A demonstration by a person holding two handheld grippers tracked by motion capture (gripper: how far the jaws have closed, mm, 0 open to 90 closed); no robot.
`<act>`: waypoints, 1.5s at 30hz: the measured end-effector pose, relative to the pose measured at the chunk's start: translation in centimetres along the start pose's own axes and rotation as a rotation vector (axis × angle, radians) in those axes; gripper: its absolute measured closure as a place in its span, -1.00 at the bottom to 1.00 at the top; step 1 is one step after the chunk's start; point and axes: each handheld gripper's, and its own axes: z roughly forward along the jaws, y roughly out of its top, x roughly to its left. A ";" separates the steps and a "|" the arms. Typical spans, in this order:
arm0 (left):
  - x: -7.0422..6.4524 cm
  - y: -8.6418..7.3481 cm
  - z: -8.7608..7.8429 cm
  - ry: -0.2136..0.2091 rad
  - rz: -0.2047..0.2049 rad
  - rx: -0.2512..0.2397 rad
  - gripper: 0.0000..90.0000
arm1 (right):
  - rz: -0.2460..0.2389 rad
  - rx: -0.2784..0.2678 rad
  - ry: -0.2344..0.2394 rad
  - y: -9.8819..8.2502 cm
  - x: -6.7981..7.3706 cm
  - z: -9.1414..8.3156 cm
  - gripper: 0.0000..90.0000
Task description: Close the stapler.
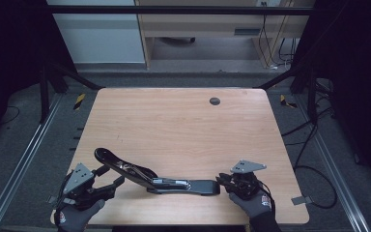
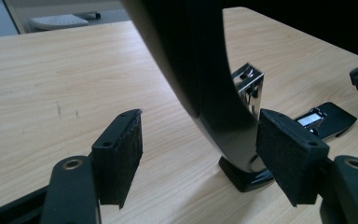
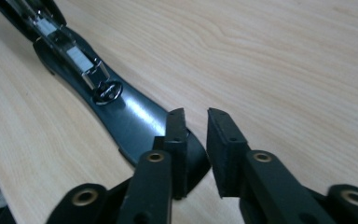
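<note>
At the desk's [image 1: 183,121] near edge lies an opened black stapler [image 1: 174,183], lid tilted up leftward. The left claw [image 2: 198,154] stands spread around the lid; the right claw [image 3: 196,149], nearly together and gripping nothing, hovers over the base tip, likely to steady it.

We hold our left gripper [image 1: 110,184] low beside the open black stapler [image 1: 157,178], jaws spread wide, one pad [image 2: 291,156] against its raised arm. Our right gripper [image 1: 223,180] sits at the stapler's far end, jaws nearly together with a narrow gap. Both gloved hands rest low.
</note>
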 end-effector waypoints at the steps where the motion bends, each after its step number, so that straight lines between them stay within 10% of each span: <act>1: 0.0 0.2 0.0 -0.001 -0.001 -0.002 -0.31 | -0.002 0.001 0.000 -0.1 0.1 -0.1 0.83; 45: -0.1 3.3 -0.2 0.025 -0.051 -0.065 0.23 | -0.020 0.105 0.050 -1.2 1.8 1.7 1.00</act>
